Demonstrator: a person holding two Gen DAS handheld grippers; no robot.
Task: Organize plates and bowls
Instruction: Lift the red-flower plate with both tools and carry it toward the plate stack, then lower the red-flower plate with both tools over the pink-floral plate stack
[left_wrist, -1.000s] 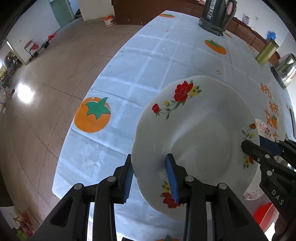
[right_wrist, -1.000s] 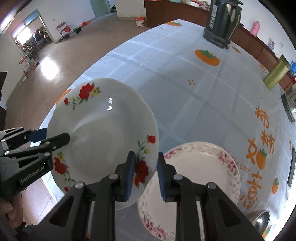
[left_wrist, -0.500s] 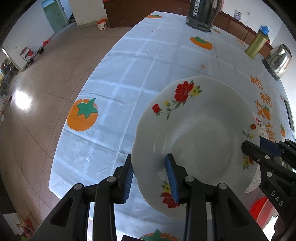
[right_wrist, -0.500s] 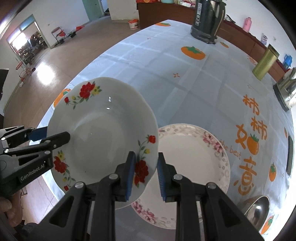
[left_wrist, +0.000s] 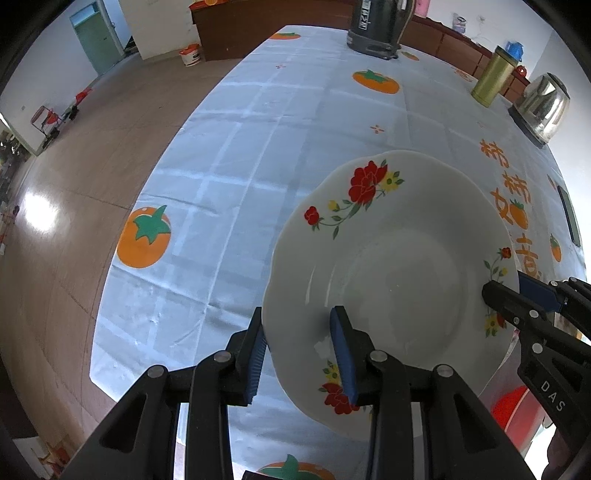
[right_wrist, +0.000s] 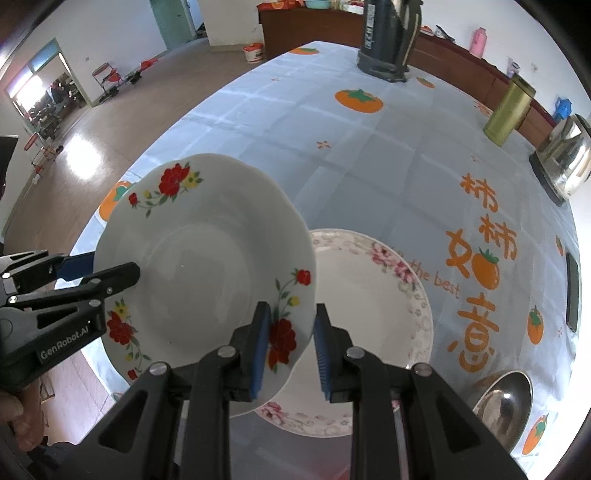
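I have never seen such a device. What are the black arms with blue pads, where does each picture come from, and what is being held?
These are two hand-held grippers, each carried by a person, not a robot arm. Each has a camera that looks forward along its two fingers, so the round, bent look comes from the fisheye lens.

One picture is from the left gripper, the other from the right gripper. Each also sees the other gripper at the side.

Both grippers pinch the rim of one red-flower plate on opposite sides, lifted above the table with its persimmon cloth.

Under it on the cloth lies a pink-flower plate. Also there: a metal bowl, a dark kettle, a gold canister and a steel kettle.
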